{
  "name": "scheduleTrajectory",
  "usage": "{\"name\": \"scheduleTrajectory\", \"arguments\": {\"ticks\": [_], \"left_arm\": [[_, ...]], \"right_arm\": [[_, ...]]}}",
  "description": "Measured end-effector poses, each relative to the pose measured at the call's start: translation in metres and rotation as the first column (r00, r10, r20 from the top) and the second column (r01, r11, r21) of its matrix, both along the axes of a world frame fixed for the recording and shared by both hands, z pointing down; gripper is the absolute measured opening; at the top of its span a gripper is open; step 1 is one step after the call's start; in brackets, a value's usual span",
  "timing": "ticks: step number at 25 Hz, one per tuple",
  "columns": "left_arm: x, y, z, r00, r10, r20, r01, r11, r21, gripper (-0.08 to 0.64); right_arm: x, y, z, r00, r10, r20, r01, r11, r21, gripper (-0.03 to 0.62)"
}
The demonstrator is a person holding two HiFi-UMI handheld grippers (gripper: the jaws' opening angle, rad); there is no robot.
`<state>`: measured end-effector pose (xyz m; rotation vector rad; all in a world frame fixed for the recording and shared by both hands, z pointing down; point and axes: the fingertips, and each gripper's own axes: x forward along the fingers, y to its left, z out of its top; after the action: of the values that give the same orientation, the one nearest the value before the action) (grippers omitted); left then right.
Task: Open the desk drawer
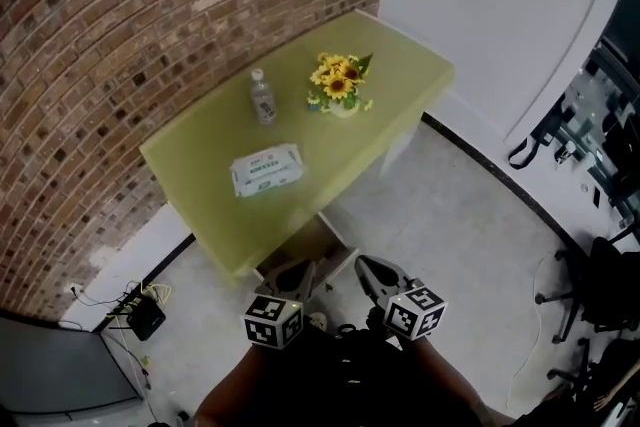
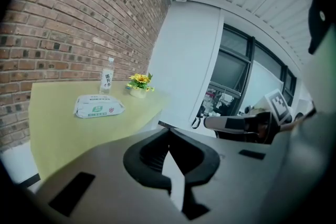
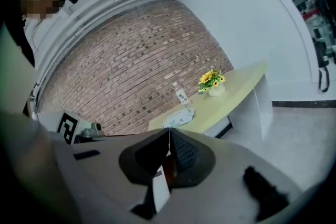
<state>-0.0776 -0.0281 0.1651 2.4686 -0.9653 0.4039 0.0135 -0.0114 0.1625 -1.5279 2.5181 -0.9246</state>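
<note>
The yellow-green desk [image 1: 200, 165] stands against a brick wall [image 1: 120, 25]. Under its near edge a brown drawer [image 1: 300, 250] shows, with a white side [image 1: 335, 230]; I cannot tell how far out it stands. My left gripper [image 1: 298, 267] and right gripper [image 1: 364, 265] hang side by side just in front of it, apart from the desk. In the left gripper view the left gripper [image 2: 168, 128] has its jaws together with nothing in them. The right gripper [image 3: 169, 130] is shut and empty too, in its own view.
On the desk stand a water bottle [image 1: 262, 97], a pot of yellow flowers [image 1: 340, 85] and a pack of wipes [image 1: 266, 169]. A black box with cables [image 1: 145, 315] lies on the floor at the left. Office chairs [image 1: 600, 285] stand at the right.
</note>
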Motion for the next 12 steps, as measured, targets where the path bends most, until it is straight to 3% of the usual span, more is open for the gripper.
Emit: {"name": "scheduleTrajectory", "arguments": {"ticks": [12], "left_arm": [[-0.009, 0.007, 0.008, 1.000, -0.021, -0.003, 0.021, 0.999, -0.028, 0.009]], "right_arm": [[-0.005, 0.012, 0.009, 1.000, -0.002, -0.023, 0.001, 0.999, -0.044, 0.012]]}}
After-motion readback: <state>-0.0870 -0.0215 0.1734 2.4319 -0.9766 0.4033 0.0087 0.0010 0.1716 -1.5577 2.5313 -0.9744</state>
